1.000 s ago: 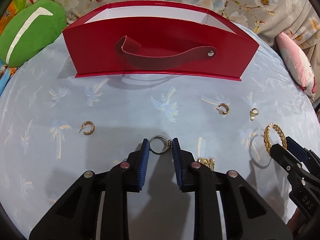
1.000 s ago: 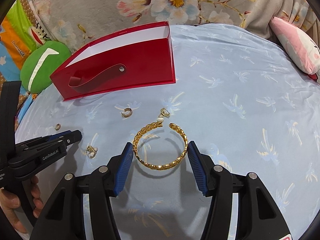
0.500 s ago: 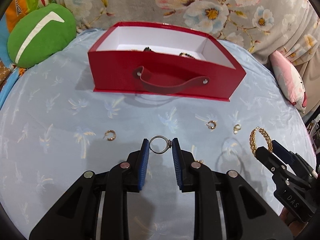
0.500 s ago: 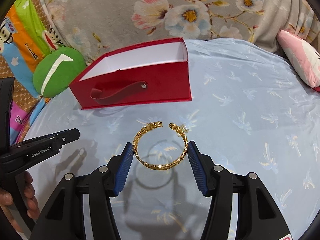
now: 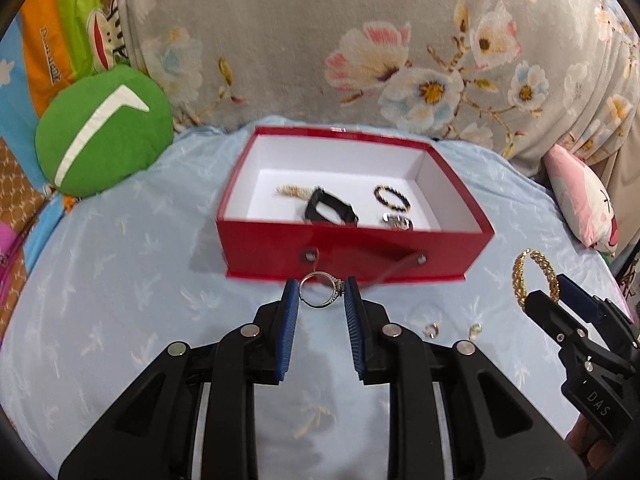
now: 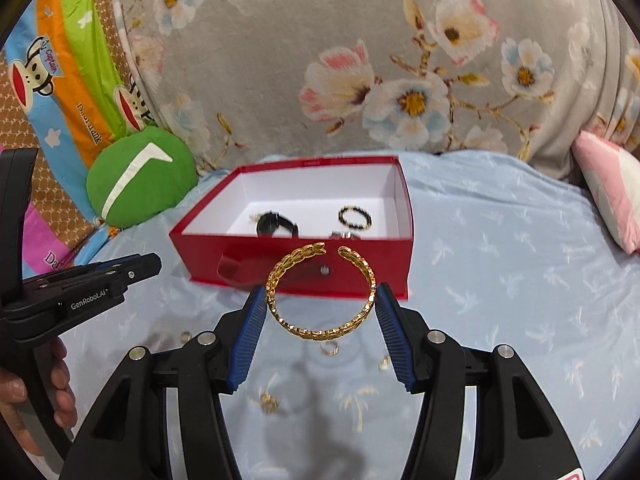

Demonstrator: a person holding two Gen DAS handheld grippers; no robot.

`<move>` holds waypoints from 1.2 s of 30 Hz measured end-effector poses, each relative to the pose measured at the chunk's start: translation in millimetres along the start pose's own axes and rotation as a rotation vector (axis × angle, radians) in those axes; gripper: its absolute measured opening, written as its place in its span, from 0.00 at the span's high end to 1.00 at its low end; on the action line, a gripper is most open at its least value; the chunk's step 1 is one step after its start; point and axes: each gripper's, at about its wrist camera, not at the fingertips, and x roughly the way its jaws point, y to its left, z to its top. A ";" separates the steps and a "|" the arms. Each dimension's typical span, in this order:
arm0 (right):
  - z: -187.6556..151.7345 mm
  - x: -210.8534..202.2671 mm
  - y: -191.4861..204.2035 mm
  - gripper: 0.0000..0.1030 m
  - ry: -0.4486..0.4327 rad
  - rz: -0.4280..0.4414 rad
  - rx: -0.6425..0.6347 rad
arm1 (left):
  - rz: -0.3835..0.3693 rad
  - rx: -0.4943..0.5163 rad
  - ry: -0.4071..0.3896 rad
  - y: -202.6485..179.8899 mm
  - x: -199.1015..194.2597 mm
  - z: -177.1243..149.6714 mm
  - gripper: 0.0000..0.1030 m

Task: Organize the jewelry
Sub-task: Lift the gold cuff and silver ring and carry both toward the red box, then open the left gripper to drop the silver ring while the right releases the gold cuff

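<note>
My left gripper [image 5: 322, 296] is shut on a silver ring [image 5: 320, 294], held in the air just short of the red box [image 5: 352, 250]. My right gripper [image 6: 322, 300] is shut on a gold open bangle [image 6: 320, 292], also lifted in front of the red box [image 6: 296, 264]; the bangle [image 5: 534, 276] also shows in the left wrist view. The box holds a black watch [image 5: 328, 210], a dark bead bracelet [image 5: 391, 197], a gold piece [image 5: 291, 191] and a silver item [image 5: 397, 221].
Small gold earrings [image 5: 432, 330] [image 5: 476, 328] lie on the light blue cloth [image 5: 120, 300] below the grippers; more earrings [image 6: 330, 347] [image 6: 268, 402] show in the right wrist view. A green round cushion [image 5: 102, 134] sits far left, a pink pillow [image 5: 582, 198] far right, floral fabric behind.
Both grippers have risen from the cloth with the ring and bangle and moved toward the red box, so its inside now shows.
</note>
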 end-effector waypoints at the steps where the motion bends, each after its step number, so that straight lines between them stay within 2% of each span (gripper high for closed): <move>1: 5.6 1.6 -0.2 0.47 -0.009 0.000 -0.001 | 0.007 0.001 -0.010 1.0 1.0 5.9 0.78; 8: 45.6 21.5 -5.2 0.47 -0.058 -0.008 -0.015 | 0.031 0.020 -0.063 2.0 18.4 46.5 0.78; 15: 91.2 62.2 -9.0 0.47 -0.063 0.012 -0.020 | 0.037 0.033 -0.102 -5.7 51.3 90.5 0.78; 20: 112.7 97.0 -7.2 0.47 -0.063 0.012 -0.030 | 0.049 0.025 -0.098 -5.2 85.1 115.2 0.78; 26: 124.0 131.2 -8.9 0.47 -0.044 0.015 -0.014 | 0.074 0.029 -0.071 -4.2 118.5 128.2 0.78; 36: 129.3 165.5 -9.9 0.47 -0.020 0.004 -0.023 | 0.086 0.023 -0.029 -1.6 150.9 131.2 0.78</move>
